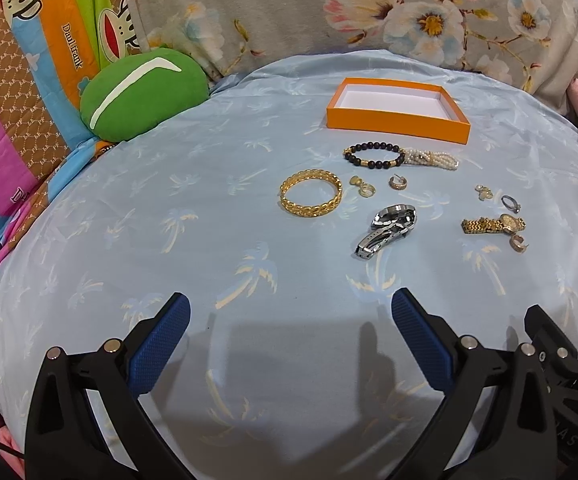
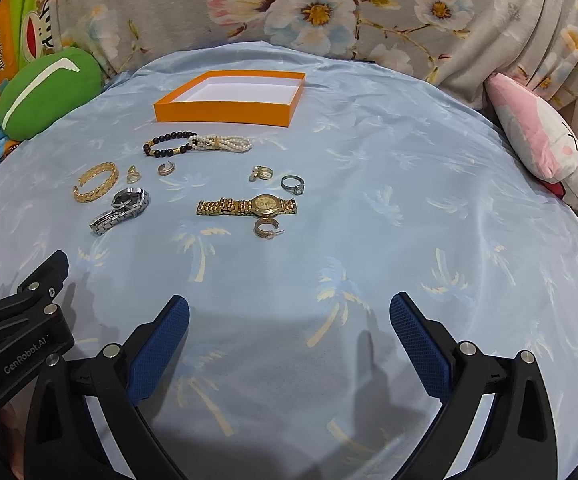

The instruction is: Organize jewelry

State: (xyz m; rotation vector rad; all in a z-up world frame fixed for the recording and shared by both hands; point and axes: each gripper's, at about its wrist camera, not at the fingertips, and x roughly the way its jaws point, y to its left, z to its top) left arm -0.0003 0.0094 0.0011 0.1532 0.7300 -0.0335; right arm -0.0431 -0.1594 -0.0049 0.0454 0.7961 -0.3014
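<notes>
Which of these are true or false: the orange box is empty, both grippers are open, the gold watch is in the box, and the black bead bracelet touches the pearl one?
1. The orange box is empty. True.
2. The left gripper and right gripper are both open. True.
3. The gold watch is in the box. False: it lies on the blue sheet.
4. The black bead bracelet touches the pearl bracelet. True.

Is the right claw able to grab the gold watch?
Probably yes. The right claw is open and empty, and only bare blue sheet lies between it and the gold watch. A small hoop earring sits close by.
</notes>
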